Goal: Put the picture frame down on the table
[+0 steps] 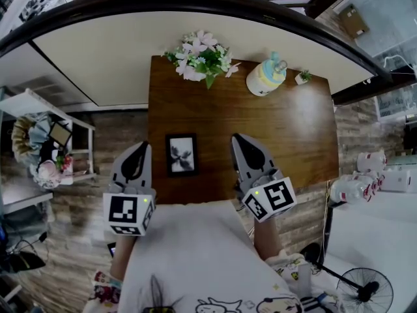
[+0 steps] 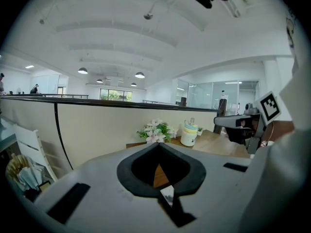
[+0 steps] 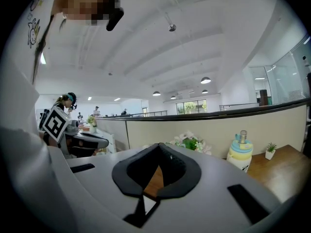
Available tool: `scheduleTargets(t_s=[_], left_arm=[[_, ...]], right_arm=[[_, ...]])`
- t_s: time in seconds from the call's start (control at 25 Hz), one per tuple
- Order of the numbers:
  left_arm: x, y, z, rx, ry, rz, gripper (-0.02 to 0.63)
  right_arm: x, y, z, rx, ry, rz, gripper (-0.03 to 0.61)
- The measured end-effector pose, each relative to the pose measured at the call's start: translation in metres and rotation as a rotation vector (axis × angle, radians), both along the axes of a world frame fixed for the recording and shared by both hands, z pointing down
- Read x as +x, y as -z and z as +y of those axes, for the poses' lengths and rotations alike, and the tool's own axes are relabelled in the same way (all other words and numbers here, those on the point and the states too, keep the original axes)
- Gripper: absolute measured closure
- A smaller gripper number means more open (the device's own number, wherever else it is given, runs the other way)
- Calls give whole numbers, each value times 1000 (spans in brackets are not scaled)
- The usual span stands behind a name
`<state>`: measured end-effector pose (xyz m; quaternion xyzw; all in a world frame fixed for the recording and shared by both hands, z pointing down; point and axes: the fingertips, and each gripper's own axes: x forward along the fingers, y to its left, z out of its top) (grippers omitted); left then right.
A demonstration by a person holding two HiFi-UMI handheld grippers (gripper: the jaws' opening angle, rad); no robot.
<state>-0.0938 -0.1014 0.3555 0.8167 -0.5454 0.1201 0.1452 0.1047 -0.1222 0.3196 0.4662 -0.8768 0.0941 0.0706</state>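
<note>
While picture frame (image 1: 181, 154) lies flat, both jaws meet.

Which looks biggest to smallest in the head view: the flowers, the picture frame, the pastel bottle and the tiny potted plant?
1. flowers, clearly largest.
2. picture frame and pastel bottle: too alike to rank, and the bottle stands farther from the camera.
3. tiny potted plant, smallest.

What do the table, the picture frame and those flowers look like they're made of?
The table looks like wood or wood veneer: mid-brown, with faint grain streaks and a low sheen. The picture frame has a dark border, perhaps black-painted wood or plastic; it is too small to tell. The flowers are possibly artificial, fabric or plastic, judging by the very even pink-white petals, but that is uncertain.
</note>
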Motion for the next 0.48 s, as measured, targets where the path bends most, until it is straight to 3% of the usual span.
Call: scheduleTargets(t_s=[0.48], left_arm=[[-1, 0, 1, -8, 9, -1, 611]], right_arm=[[-3, -7, 1, -19, 15, -2, 580]])
